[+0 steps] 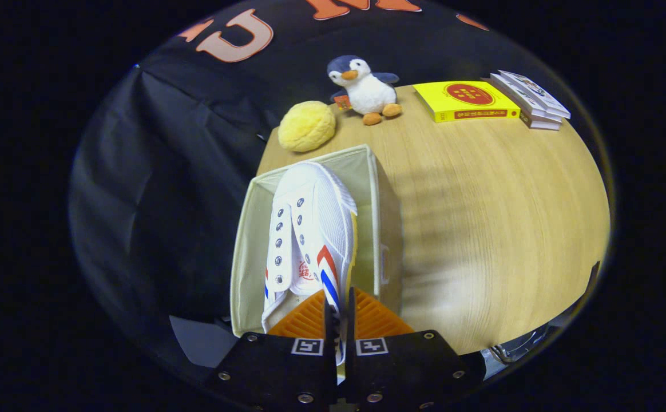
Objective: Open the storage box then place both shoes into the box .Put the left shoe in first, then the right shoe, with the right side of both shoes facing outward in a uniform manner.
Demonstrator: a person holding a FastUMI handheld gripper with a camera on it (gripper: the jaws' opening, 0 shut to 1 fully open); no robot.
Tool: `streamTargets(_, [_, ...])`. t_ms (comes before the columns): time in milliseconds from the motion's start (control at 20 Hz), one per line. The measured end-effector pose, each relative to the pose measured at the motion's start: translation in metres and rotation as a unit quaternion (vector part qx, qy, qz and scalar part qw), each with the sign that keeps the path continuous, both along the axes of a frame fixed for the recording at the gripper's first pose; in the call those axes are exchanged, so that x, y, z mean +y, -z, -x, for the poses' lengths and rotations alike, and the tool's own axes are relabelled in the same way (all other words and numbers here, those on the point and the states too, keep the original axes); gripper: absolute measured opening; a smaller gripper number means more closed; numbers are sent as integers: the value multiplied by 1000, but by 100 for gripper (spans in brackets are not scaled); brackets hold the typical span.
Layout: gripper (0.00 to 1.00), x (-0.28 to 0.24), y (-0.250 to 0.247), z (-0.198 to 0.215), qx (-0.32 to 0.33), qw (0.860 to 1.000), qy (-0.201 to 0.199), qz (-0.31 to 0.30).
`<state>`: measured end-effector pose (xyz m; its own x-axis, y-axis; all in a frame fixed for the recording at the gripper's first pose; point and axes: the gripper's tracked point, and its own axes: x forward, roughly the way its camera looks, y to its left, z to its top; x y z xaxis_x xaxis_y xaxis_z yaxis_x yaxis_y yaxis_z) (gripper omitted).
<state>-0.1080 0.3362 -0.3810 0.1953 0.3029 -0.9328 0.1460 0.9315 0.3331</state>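
Shoe (pixel 310 229) pinched in tool (pixel 339 312), over box (pixel 376 189).

We see the gripper (pixel 340 312) clamping a white shoe's (pixel 310 229) heel wall, the shoe inside the open storage box (pixel 383 229) at centre frame.

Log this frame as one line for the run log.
tongs: shut on white shoe heel side | shoe: held in open storage box, toe away | table: no second shoe seen
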Motion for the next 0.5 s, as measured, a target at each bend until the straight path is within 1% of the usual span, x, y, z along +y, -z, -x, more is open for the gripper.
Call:
streamTargets(100, [9, 3, 14, -10, 12, 1000, 19, 0])
streamTargets(150, [10, 4, 13, -11, 12, 1000, 16, 5])
streamTargets(250, [16, 7, 11, -11, 6, 1000, 0, 16])
streamTargets(300, [22, 9, 9, -10, 2, 1000, -7, 18])
streamTargets(400, [31, 7, 5, -9, -7, 999, -22, 23])
streamTargets(450, [32, 8, 3, -9, -13, 999, -25, 17])
streamTargets(500, [37, 6, 1, -11, -18, 999, -28, 14])
